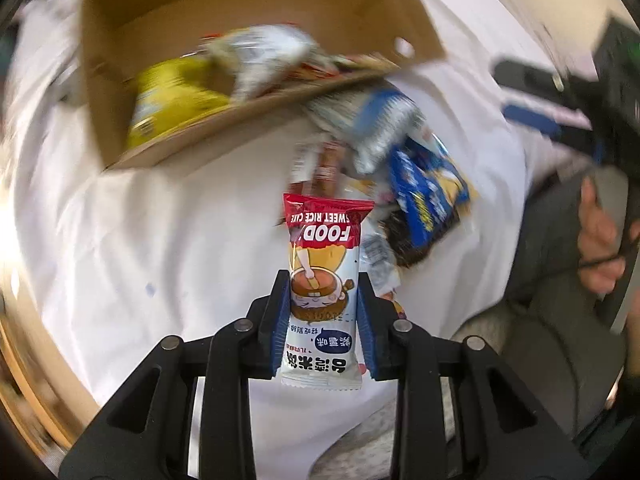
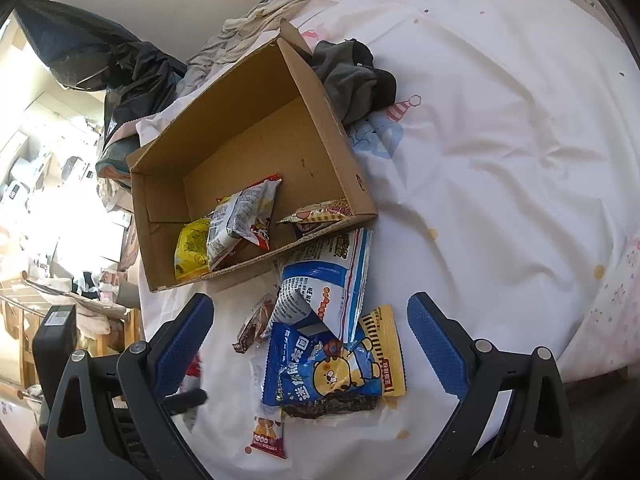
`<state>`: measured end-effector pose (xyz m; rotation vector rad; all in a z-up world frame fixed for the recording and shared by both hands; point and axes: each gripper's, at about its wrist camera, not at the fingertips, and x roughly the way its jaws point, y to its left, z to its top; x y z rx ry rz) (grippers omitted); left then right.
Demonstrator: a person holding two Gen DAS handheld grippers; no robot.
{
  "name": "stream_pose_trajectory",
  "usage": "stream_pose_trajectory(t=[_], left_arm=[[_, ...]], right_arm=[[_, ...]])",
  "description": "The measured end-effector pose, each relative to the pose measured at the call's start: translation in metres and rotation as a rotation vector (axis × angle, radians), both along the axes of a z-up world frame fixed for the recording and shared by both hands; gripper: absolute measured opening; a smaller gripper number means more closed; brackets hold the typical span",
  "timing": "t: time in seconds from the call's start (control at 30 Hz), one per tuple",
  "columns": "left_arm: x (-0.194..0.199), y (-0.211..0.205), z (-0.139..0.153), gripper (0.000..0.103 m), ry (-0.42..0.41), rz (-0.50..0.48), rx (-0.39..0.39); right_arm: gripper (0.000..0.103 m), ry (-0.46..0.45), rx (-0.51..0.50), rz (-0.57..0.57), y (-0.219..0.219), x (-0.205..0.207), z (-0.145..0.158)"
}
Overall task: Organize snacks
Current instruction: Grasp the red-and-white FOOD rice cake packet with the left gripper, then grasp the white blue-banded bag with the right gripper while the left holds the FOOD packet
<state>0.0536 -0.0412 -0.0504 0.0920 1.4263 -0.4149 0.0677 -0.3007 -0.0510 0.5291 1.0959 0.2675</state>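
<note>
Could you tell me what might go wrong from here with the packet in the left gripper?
The left gripper pinches the rice cake packet only by its lower half, so the slick wrapper may slip or swing. The box has a raised near wall the packet could catch on. The open right gripper hangs over the loose snack pile, which a careless move could scatter.

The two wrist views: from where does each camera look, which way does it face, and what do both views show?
Left wrist view: sits on the left hand-held gripper, facing steeply down at the white bedsheet; its fingers clamp a sweet rice cake packet; a hand shows at right.
Right wrist view: sits on the right hand-held gripper, tilted down over the snack pile; its jaws stand wide open and empty.
Shared: the cardboard box, the blue bear packet and the bedsheet.
</note>
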Motion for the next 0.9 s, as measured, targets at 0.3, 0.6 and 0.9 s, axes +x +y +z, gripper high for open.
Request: stream_pose_trajectory(t=[0.3,0.6,0.9], left_arm=[[-0.013,0.06,0.003,0.027,-0.085,0.371,-0.005],[-0.011,0.072,0.007,0.027,-0.125,0.443,-0.038],[-0.006,0.072,0.01,0.027,-0.12,0.451,-0.084]], right_arm=[[0.1,0.006,0.032,-0.048,-0.006,0.002,-0.001],[0.1,0.151,-0.014,-0.037,0.013,0.024,-0.033],[0.097,0.228,-0.136,0.075,0.053,0.056,-0.064]])
